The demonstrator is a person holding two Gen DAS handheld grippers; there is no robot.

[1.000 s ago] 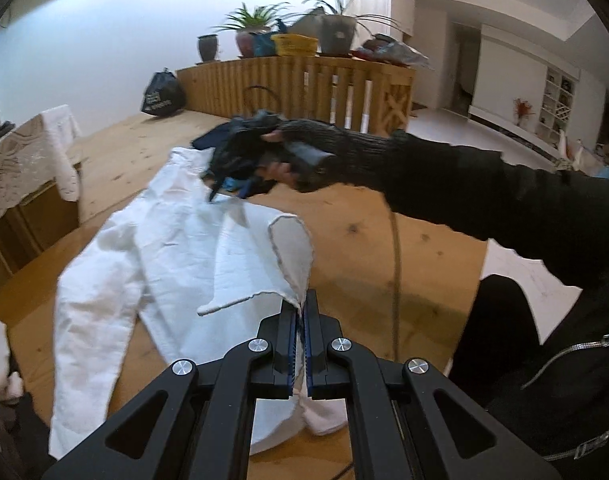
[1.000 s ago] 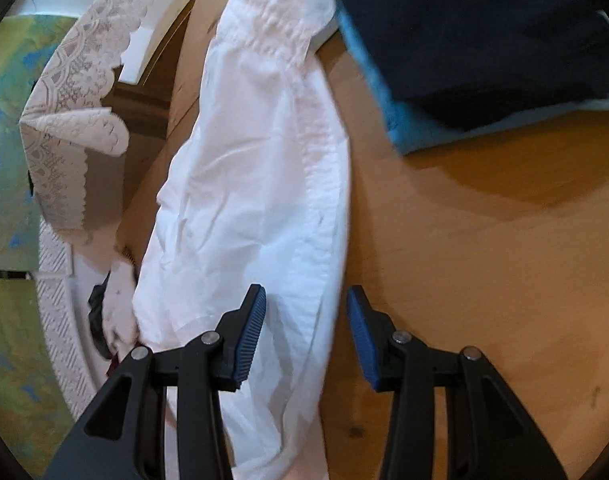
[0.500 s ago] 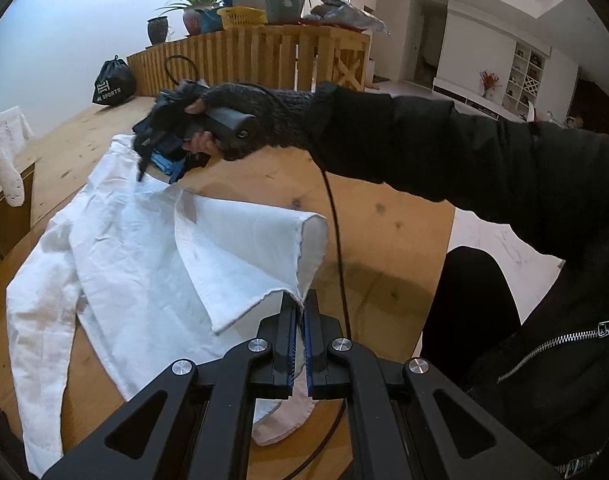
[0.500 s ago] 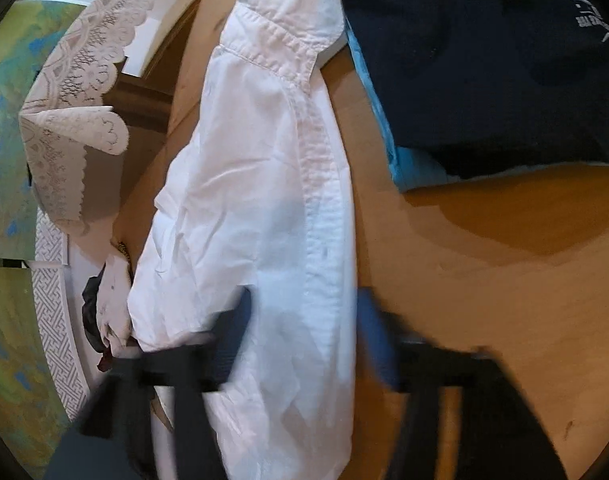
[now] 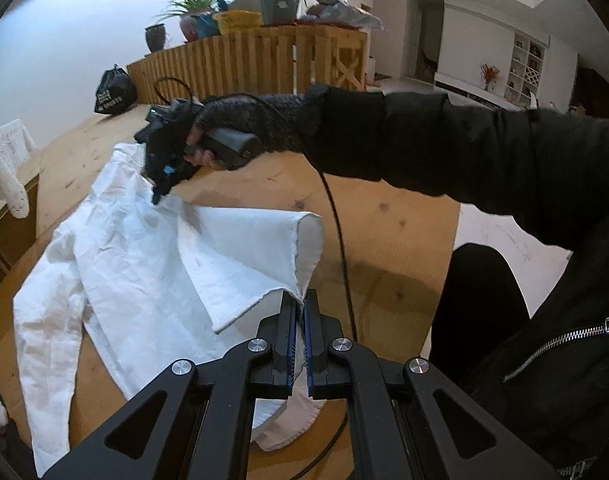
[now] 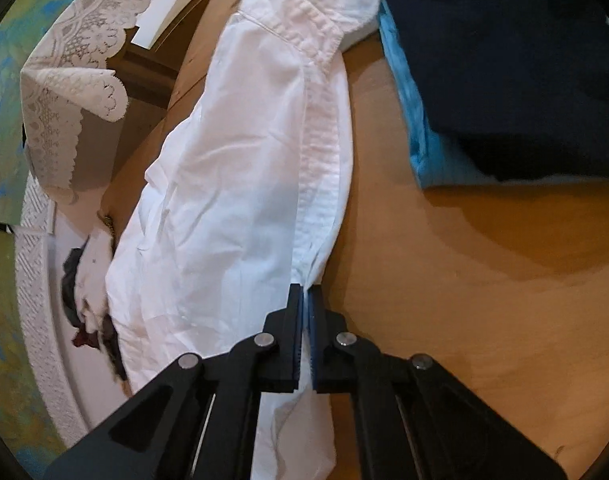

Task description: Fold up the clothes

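We are working over a white shirt (image 5: 144, 264) that is lying spread on the wooden table (image 5: 384, 232), and we take the shirt as our landmark. Our left gripper (image 5: 300, 308) is sitting at the shirt's near edge with its jaws pressed together on a corner of the front panel, and that panel is standing lifted and folded back over the body of the shirt. Our right gripper (image 6: 306, 300) is clamping the buttoned front edge closer to the collar (image 6: 304, 20), with a thin strip of white cloth showing between its blue pads (image 6: 314, 320). From the left wrist view we are seeing the right gripper (image 5: 160, 188) from outside, held in a gloved hand (image 5: 240, 136) above the shirt's far end; its tips are looking as if they touch the cloth there, though that view alone is too dark to be sure. A black cable (image 5: 336, 240) is trailing from that hand down past the shirt's right side. Beyond the collar, a dark garment (image 6: 504, 60) is lying on a light blue one (image 6: 424, 152). To the shirt's left, a lace cloth (image 6: 72, 80) is draping over a piece of furniture.
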